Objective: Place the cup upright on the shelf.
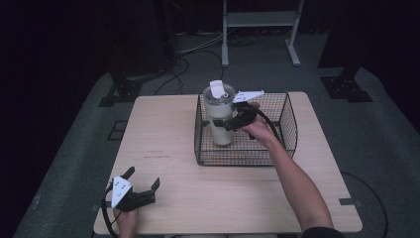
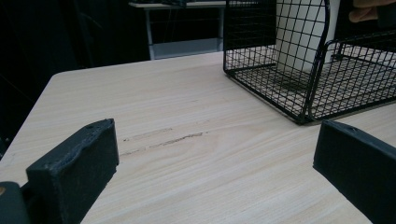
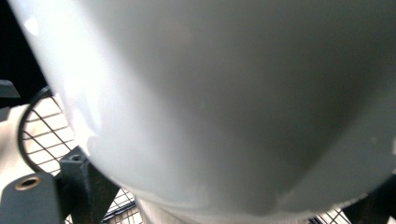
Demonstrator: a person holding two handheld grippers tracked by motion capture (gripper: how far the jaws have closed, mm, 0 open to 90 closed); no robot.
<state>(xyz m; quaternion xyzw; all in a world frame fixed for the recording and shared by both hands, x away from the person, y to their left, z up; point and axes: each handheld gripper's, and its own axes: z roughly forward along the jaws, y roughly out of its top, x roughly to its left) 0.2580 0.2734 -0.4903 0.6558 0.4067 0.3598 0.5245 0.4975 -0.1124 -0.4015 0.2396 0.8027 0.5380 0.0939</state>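
Tumbler point(image 1: 220, 117) stood upright inside the wire basket point(image 1: 289, 130) on the table point(image 1: 163, 148), my right gripper point(image 1: 229, 122) clamped around its body.

I judged the smooth white wall could slip in those jaws, or its base could catch the basket rim on lifting. I counted one table, one basket, one tumbler, two grippers; my left gripper point(image 1: 143, 179) rested wide open, holding nothing.

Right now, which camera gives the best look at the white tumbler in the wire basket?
The high view: the whole tumbler, lid included, upright in the basket. The right gripper view has its blurred wall close up; the left gripper view, part of it through mesh.
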